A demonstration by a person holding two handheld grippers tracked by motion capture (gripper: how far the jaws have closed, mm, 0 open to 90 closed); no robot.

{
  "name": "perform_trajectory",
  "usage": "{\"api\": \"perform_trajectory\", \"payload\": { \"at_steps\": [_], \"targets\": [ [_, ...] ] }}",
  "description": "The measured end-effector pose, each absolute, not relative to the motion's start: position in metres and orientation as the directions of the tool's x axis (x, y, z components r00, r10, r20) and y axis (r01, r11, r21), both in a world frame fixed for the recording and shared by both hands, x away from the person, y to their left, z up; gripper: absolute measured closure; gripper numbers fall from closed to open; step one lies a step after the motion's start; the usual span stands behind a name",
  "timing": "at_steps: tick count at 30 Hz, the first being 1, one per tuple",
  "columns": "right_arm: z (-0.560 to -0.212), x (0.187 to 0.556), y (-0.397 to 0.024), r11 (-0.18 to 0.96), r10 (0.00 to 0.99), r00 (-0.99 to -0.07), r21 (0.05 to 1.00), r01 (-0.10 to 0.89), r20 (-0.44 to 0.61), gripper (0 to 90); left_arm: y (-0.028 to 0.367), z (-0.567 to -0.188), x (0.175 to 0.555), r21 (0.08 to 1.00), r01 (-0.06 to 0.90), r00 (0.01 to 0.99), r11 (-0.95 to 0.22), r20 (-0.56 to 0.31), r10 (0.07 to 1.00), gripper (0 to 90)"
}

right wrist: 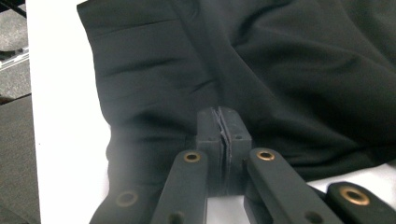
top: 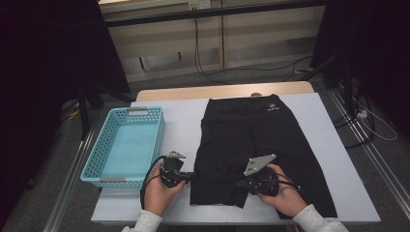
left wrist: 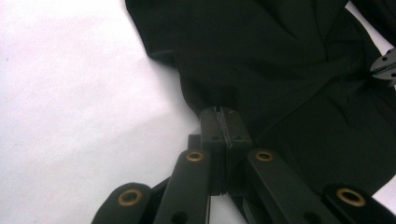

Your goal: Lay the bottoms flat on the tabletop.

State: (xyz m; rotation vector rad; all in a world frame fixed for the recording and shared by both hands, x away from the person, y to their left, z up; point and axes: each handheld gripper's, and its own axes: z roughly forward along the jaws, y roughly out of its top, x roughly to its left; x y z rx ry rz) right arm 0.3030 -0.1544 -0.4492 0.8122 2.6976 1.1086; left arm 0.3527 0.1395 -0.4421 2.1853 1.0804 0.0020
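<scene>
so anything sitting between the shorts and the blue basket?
Nothing visible. The black shorts lie flat right of the blue basket, with bare white table cover between them. The left gripper and right gripper are shut on the near hem.

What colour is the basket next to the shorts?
Light blue. The basket shows best in the high view, left of the black shorts.

Black shorts (top: pixel 251 145) hide their pinched cloth between shut fingers (left wrist: pixel 219 126); the right leg's hem lies under the right hand (top: pixel 285 198).
</scene>
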Motion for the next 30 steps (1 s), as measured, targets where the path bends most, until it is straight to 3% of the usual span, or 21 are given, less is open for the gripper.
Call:
{"api": "perform_trajectory", "payload": {
  "at_steps": [7,11,12,13,18,22,25,30],
  "targets": [
    [-0.449,0.301,-0.16,0.591,0.528,-0.846,0.681,0.433,0.079,87.7,0.136,-0.444,0.356,0.579,0.7,0.653,-0.417,-0.283,0.703,90.0],
    [-0.446,0.301,-0.159,0.548,0.541,-0.836,0.718,0.43,0.088,75.7,0.136,-0.444,0.358,0.58,0.701,0.651,-0.415,-0.282,0.704,90.0],
    [-0.447,0.301,-0.156,0.534,0.551,-0.83,0.728,0.429,0.085,66.6,0.136,-0.444,0.358,0.581,0.7,0.652,-0.416,-0.281,0.704,90.0],
    [-0.448,0.302,-0.152,0.536,0.554,-0.829,0.728,0.427,0.079,62.9,0.135,-0.444,0.359,0.581,0.7,0.651,-0.415,-0.282,0.705,90.0],
    [-0.448,0.296,-0.131,0.56,0.499,-0.864,0.737,0.379,0.065,55.8,0.133,-0.444,0.359,0.583,0.696,0.654,-0.418,-0.275,0.705,90.0],
    [-0.446,0.294,-0.123,0.529,0.475,-0.875,0.766,0.367,0.091,53.9,0.133,-0.444,0.359,0.585,0.694,0.656,-0.42,-0.273,0.704,90.0],
    [-0.455,0.295,-0.115,0.566,0.464,-0.881,0.735,0.374,0.09,53.1,0.133,-0.444,0.359,0.588,0.69,0.659,-0.422,-0.269,0.702,90.0],
    [-0.46,0.297,-0.108,0.578,0.442,-0.896,0.749,0.325,0.048,61.4,0.133,-0.443,0.359,0.594,0.687,0.66,-0.419,-0.267,0.702,90.0]
  ]
}}
